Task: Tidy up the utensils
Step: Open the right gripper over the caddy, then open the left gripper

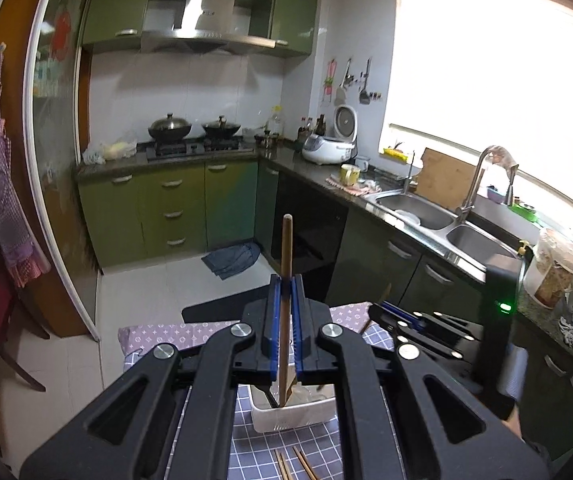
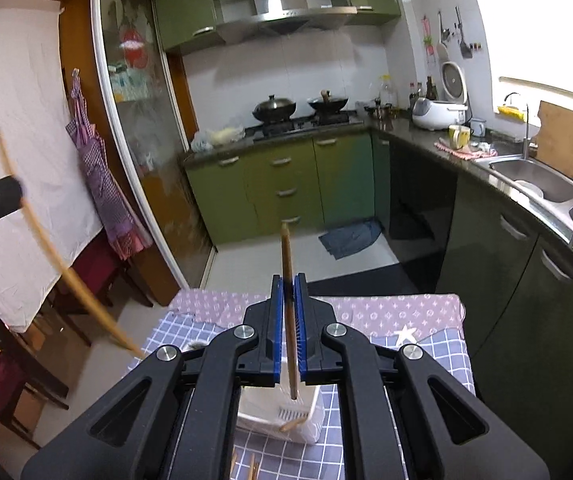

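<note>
Looking through the left wrist view, you see the left tool [image 1: 285,284] clenched on a brown chopstick [image 1: 286,248] that stands upright in the middle of the frame. Its low end hangs over the white basket [image 1: 292,416] on the bench [image 1: 254,440]. More chopsticks [image 1: 292,466] lie at the bottom.

In the right wrist view, your right tool [image 2: 288,284] pinches another chopstick [image 2: 287,264] at mid frame. These sticks are light, stiff and smooth, so hold near the middle.
</note>
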`<state>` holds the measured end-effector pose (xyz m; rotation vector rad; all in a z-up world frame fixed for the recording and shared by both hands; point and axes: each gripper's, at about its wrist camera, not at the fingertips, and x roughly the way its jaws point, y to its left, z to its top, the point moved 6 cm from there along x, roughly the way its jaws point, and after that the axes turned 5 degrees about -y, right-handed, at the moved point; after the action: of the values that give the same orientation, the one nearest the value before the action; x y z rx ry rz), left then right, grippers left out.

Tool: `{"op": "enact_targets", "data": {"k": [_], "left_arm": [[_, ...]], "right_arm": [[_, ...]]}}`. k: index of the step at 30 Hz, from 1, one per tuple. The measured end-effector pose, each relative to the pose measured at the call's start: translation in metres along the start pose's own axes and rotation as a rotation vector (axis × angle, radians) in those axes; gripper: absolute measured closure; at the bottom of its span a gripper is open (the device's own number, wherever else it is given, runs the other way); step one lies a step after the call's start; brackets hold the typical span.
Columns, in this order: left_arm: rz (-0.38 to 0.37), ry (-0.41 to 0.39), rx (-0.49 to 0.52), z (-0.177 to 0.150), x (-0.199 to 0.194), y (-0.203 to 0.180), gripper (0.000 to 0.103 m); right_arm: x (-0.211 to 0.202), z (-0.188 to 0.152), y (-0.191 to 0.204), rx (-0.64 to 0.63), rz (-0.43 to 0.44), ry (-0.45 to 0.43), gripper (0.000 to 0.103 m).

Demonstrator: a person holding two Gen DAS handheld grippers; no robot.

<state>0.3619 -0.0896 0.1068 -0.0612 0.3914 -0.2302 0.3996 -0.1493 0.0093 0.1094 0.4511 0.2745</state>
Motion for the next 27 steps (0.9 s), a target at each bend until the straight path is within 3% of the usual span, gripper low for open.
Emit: {"op": "enact_targets", "data": {"k": [7, 9, 15, 16, 17, 21, 24, 27], "left_arm": [[0.01, 0.008, -0.029, -0.007, 0.025, 0.011, 0.098], [0.014, -0.004, -0.023, -0.005, 0.026, 0.012, 0.098], [0.028, 0.038, 0.014, -0.031, 0.036, 0.006, 0.098], [0.03, 0.052, 0.017, -0.037, 0.04, 0.005, 0.098], [0.032, 0.064, 0.017, -0.043, 0.043, 0.006, 0.098], [0.047, 0.131, 0.01, -0.07, 0.058, 0.01, 0.098], [0.057, 0.165, 0.009, -0.085, 0.067, 0.012, 0.098], [0.066, 0.19, 0.019, -0.093, 0.074, 0.011, 0.098]], "right_arm": [[-0.028, -0.004, 0.0, -0.011, 0.041, -0.04, 0.092], [-0.048, -0.007, 0.004, -0.004, 0.06, -0.063, 0.085], [-0.116, -0.048, 0.015, -0.037, 0.117, -0.086, 0.082], [-0.124, -0.057, 0.017, -0.049, 0.115, -0.081, 0.078], [-0.13, -0.071, 0.018, -0.072, 0.104, -0.06, 0.073], [-0.122, -0.121, 0.022, -0.138, 0.068, 0.11, 0.072], [-0.089, -0.164, 0.022, -0.198, 0.037, 0.289, 0.072], [-0.051, -0.207, 0.024, -0.182, 0.079, 0.472, 0.074]]}}
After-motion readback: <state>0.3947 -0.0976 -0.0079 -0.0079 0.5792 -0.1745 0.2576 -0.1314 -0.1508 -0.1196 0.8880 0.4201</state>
